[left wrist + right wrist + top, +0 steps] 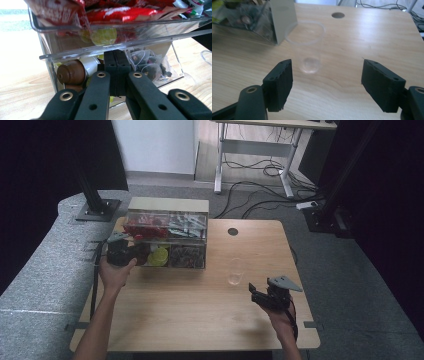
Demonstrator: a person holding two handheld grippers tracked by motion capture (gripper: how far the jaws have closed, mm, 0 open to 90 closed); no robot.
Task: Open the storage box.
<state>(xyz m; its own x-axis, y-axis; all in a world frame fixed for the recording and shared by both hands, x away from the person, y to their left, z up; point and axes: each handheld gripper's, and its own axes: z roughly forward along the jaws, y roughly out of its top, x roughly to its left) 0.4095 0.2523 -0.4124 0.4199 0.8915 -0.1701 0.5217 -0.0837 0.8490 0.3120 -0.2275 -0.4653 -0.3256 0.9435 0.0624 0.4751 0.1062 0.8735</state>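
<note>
A clear compartment box stands at the back left of the wooden table. It holds red packets, brown coffee capsules, a yellow-green capsule and tea bags. My left gripper is at the box's lower left front. Its jaws are pressed shut with nothing seen between them, tips just under a clear rim. A clear empty plastic cup stands upright right of the box. My right gripper hovers open, short of the cup, which lies ahead between its pads.
A round cable hole sits in the table behind the cup. A black stand base rests on grey padding at the far left. Another desk with loose cables stands behind the table.
</note>
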